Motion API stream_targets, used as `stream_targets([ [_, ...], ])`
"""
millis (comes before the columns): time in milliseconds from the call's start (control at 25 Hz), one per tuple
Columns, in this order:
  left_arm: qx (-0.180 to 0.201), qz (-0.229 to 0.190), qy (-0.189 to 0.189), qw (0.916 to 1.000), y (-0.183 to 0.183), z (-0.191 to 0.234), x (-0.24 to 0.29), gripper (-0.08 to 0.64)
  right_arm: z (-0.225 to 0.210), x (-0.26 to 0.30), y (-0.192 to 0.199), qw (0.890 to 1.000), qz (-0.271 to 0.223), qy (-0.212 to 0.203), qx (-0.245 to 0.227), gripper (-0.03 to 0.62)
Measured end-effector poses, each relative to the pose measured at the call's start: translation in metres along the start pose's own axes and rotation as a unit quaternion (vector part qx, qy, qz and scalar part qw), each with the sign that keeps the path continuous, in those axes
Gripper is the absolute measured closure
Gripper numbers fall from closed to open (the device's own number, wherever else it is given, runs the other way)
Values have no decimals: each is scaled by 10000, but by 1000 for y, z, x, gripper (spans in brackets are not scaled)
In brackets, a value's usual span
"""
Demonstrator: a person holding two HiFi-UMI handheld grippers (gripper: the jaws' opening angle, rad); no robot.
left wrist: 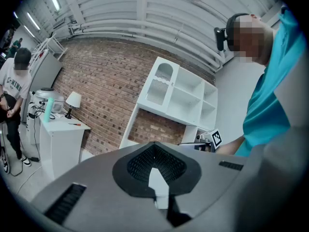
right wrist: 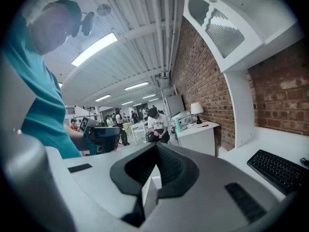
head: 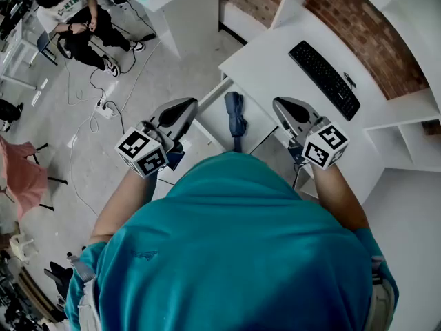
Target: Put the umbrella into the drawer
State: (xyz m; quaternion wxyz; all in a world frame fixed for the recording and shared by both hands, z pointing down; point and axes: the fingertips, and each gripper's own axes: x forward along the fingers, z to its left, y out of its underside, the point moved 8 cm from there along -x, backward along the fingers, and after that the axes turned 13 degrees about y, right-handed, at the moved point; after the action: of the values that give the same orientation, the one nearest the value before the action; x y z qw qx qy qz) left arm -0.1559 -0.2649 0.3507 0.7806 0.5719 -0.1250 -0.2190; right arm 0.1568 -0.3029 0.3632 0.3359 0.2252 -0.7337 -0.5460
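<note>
The left claw (left wrist: 155, 151) is clenched, its two jaws pressed together with nothing between them. The right claw (right wrist: 153, 151) is clenched the same way and also empty. Seen from the head view, both claws point away from the person, one to each side of the umbrella (head: 236, 116), and neither touches it. Each claw carries its marker cube nearest the person's forearm.

The umbrella is dark blue and folded. It lies lengthwise on a white surface just under the near edge of the counter (head: 275, 57), which looks like the pulled-out drawer (head: 215, 124). Its handle end points toward the person.

A black keyboard (head: 324, 79) lies at an angle on the counter, well apart from the umbrella. White shelves (head: 413, 140) stand at the counter's right end, with a brick wall (head: 344, 16) behind them.

The person's teal shirt (head: 234, 254) fills the lower part of the head view. To the left, cables (head: 103, 105) trail over the grey floor, and farther off another person (head: 76, 19) sits. The left gripper view shows a small lamp (left wrist: 73, 100) on a white side counter against the brick wall.
</note>
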Motion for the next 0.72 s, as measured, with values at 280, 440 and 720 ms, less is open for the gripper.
stream_targets([
  [280,-55,15,-3,10000,-2,-1,-1,555,0,-2,-3,10000,-22,0,76,570],
  [440,-42,35,-6,10000,-2,-3,-1,555,-1,-4,-3,9999,-21,9,105,571],
  [720,-26,68,0,10000,0,-6,1,555,-3,-8,0,9999,-65,33,115,571],
])
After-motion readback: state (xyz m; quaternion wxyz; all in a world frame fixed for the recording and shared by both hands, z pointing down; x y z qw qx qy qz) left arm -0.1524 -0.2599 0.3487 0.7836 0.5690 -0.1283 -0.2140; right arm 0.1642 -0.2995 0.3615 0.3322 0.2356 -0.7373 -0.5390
